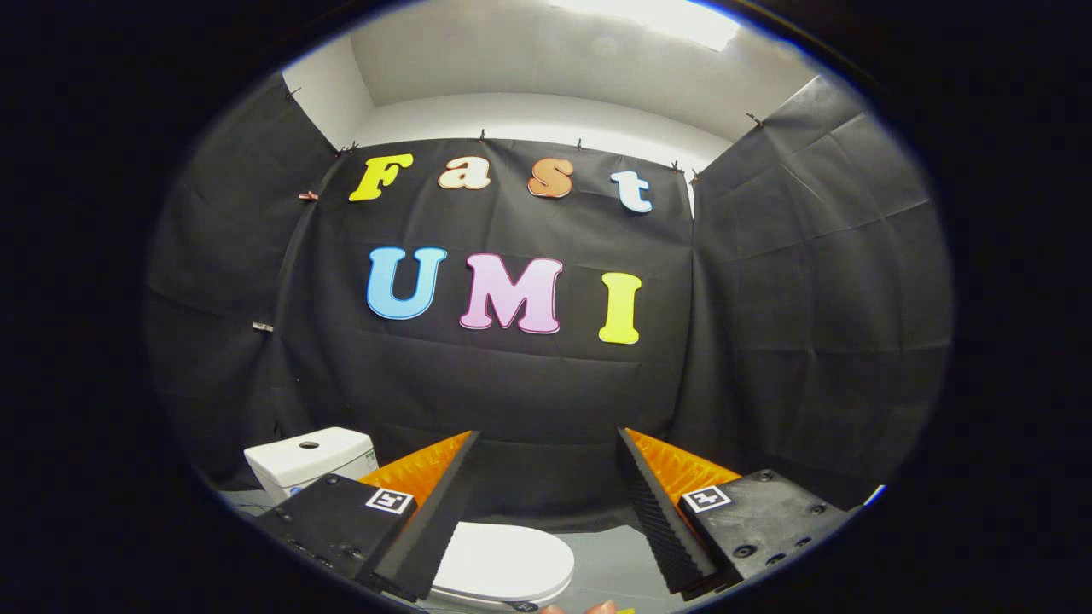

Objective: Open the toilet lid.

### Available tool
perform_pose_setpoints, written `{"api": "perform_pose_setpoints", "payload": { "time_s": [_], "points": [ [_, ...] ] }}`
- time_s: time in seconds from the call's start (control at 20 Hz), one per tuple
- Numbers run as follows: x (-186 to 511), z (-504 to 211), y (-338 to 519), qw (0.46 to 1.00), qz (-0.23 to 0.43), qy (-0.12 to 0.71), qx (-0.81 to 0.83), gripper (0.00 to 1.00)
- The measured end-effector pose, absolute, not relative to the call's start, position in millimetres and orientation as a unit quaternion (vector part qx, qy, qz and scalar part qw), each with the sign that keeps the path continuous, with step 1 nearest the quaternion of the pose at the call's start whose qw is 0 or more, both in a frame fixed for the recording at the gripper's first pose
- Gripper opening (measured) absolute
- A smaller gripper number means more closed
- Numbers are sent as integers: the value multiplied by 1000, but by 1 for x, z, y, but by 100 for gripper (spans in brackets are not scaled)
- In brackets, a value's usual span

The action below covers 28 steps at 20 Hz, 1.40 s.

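Toilet lid (503, 558) white, closed flat on the bowl, low between the fingers and nearer the left one, white cistern (309, 459) beyond the left finger, gripper (546, 512) spread wide, holding nothing, grey floor (610, 554) beneath

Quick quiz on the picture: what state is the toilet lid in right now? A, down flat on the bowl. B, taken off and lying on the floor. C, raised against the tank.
A: the lid lies flat and closed on the bowl, below the open gripper, whose jaws stand wide apart, touching nothing.
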<state>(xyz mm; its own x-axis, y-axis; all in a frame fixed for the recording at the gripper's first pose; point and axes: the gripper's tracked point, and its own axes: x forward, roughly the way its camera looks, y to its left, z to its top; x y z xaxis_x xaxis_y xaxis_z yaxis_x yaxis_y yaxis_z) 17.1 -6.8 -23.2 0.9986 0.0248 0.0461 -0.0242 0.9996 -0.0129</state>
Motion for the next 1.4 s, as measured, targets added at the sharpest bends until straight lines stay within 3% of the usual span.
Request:
{"api": "perform_pose_setpoints", "payload": {
  "time_s": [0.65,1.4],
  "points": [
    [11,-175,-3,998,55,4,11,98],
    [8,-360,-23,959,84,183,201,99]
  ]
}}
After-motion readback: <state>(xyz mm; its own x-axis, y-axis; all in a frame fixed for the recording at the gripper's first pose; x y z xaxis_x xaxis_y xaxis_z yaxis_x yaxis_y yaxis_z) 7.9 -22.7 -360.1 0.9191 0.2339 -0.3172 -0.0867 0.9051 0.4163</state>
